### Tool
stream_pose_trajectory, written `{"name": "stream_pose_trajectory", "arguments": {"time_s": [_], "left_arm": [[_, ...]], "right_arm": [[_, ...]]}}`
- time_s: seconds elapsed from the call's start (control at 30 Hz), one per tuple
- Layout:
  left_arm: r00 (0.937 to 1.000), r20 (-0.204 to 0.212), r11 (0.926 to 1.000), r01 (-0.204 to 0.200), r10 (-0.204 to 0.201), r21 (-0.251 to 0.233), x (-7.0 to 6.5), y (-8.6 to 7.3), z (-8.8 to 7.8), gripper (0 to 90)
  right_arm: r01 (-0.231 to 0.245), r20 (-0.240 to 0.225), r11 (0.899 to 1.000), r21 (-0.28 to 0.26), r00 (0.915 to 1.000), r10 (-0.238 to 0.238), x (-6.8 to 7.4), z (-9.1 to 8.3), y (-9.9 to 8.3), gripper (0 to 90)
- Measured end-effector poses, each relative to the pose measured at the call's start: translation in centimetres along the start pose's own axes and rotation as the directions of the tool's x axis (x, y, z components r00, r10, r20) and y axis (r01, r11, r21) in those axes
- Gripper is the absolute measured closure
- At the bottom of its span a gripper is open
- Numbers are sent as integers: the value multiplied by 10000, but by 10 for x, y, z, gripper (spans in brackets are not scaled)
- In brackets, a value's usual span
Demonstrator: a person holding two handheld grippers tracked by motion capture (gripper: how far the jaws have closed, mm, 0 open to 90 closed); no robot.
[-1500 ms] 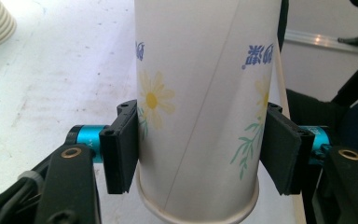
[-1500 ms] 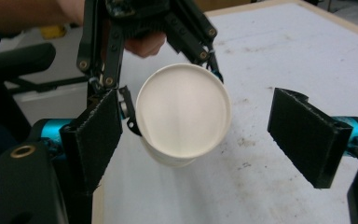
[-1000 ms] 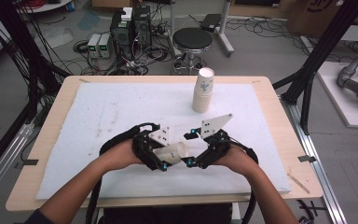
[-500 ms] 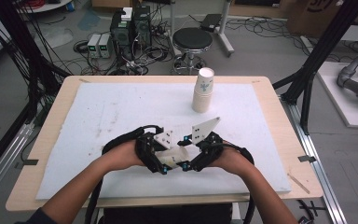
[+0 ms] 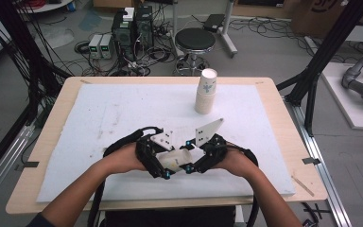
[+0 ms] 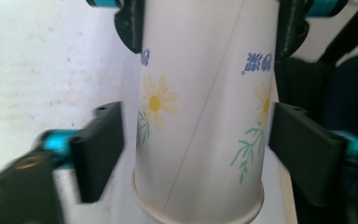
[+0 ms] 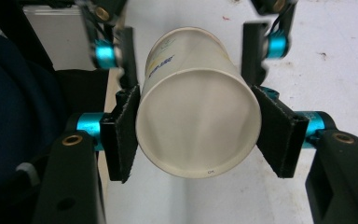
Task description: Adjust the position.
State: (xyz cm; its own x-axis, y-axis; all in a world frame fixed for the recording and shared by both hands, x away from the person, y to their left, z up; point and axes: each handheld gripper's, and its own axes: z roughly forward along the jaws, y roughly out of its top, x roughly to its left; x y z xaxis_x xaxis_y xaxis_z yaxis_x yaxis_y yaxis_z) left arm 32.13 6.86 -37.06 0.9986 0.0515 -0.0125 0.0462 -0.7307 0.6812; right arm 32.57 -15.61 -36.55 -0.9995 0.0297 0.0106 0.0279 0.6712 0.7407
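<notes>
Mid-handover near the table's near edge, my right gripper (image 7: 198,133) has just clamped the paper cup (image 7: 196,119) as my left gripper (image 6: 196,144) spreads, so next I draw left away.

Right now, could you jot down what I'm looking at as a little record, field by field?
Held thing: paper cup, white with a daisy print, lying level above the mat
Right gripper: fingers have just been closing; they now press on the cup's sides
Left gripper: fingers have just been opening; the cup sits between them, no longer squeezed
Also there: stack of paper cups, upright, farther back
Surface: white mat on a wooden table
</notes>
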Motion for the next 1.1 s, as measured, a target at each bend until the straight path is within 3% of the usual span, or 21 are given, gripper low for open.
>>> {"name": "stream_pose_trajectory", "arguments": {"time_s": [0.13,0.2,0.27,0.3,0.37,0.43,0.53,0.6,0.7,0.8,0.83,0.93,1.1], "left_arm": [[9991,-191,9931,362,-385,-1115,-1,-13,-6,165],[9981,-147,9860,562,-592,-1567,-1,-21,-10,167],[9959,-87,9728,860,-900,-2149,-2,-29,-11,171],[9955,-137,9697,886,-942,-2278,-2,-33,-12,171],[9936,-144,9576,1037,-1116,-2687,-3,-40,-14,171],[9901,-50,9321,1300,-1400,-3381,-5,-46,-15,171],[9874,-142,9058,1388,-1576,-4004,-6,-53,-17,173],[9841,-66,8809,1559,-1775,-4469,-7,-57,-18,171],[9831,-143,8589,1526,-1828,-4888,-8,-62,-19,171],[9805,-186,8395,1575,-1954,-5201,-9,-65,-19,171],[9813,-208,8390,1525,-1914,-5223,-9,-66,-19,171],[9798,-218,8213,1544,-1988,-5492,-11,-68,-18,171],[9802,-89,8086,1582,-1980,-5667,-13,-68,-15,171]], "right_arm": [[-207,36,9994,-262,9998,208,-1,-6,-7,379],[-235,62,9991,-342,9997,237,-1,-7,-9,379],[-296,134,9980,-557,9994,304,0,-11,-12,379],[-296,134,9980,-557,9994,304,0,-11,-12,379],[-392,142,9970,-662,9991,402,2,-13,-15,378],[-420,186,9953,-872,9989,438,3,-15,-18,378],[-494,271,9891,-1388,9982,536,6,-18,-24,378],[-590,312,9796,-1923,9973,662,9,-20,-30,377],[-686,308,9725,-2224,9965,774,12,-21,-34,377],[-813,310,9614,-2630,9952,927,14,-21,-41,377],[-813,310,9614,-2630,9952,927,14,-21,-41,377],[-834,325,9575,-2761,9949,960,14,-22,-45,377],[-855,281,9500,-3002,9948,984,14,-25,-47,377]]}}
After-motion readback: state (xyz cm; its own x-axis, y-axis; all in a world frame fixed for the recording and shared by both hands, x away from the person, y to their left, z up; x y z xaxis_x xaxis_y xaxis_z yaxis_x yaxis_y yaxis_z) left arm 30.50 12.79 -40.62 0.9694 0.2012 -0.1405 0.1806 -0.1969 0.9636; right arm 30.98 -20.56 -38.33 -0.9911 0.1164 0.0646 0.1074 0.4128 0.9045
